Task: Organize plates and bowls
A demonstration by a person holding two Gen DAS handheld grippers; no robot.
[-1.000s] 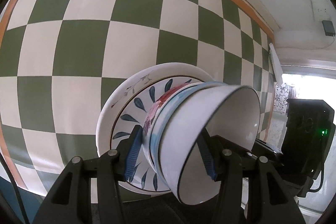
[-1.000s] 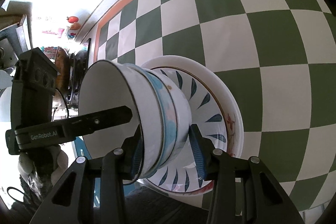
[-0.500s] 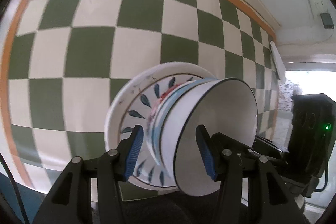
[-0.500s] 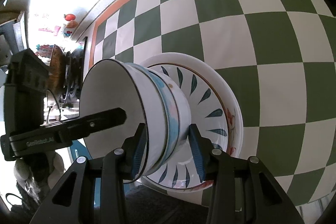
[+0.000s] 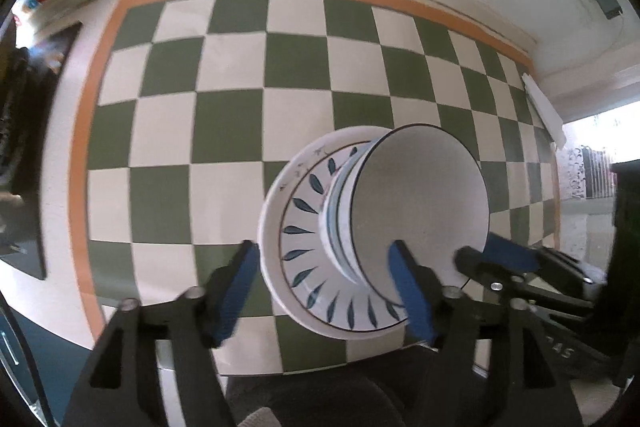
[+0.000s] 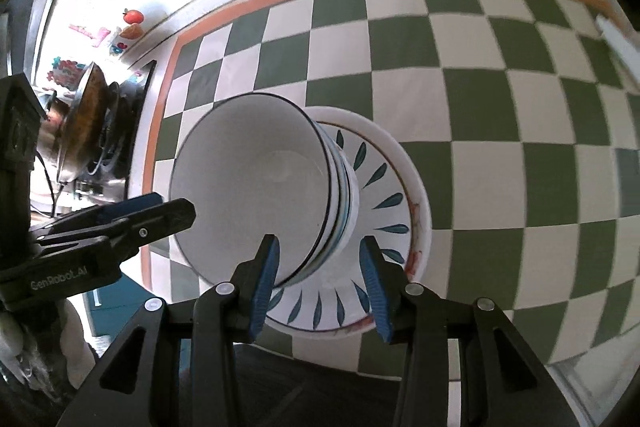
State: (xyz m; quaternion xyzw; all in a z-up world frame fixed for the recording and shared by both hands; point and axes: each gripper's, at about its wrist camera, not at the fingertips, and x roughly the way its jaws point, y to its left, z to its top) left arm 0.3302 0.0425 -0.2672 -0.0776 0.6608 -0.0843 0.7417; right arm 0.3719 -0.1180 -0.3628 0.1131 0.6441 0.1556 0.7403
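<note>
Now both grippers (image 5: 326, 287) (image 6: 320, 279) open, clear of stacked bowls (image 6: 256, 195) on plate (image 6: 400, 195).

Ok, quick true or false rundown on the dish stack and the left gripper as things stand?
1. The bowls are nested and sit on the leaf-pattern plate. True.
2. The leaf-pattern plate lies directly on the checkered tablecloth. False: a larger white plate lies under it.
3. The left gripper is clamped on the top bowl. False: its jaws have just been opening and stand wide, and the pads do not press on the stack.
4. The top bowl is empty. True: only its plain white inside shows.
</note>
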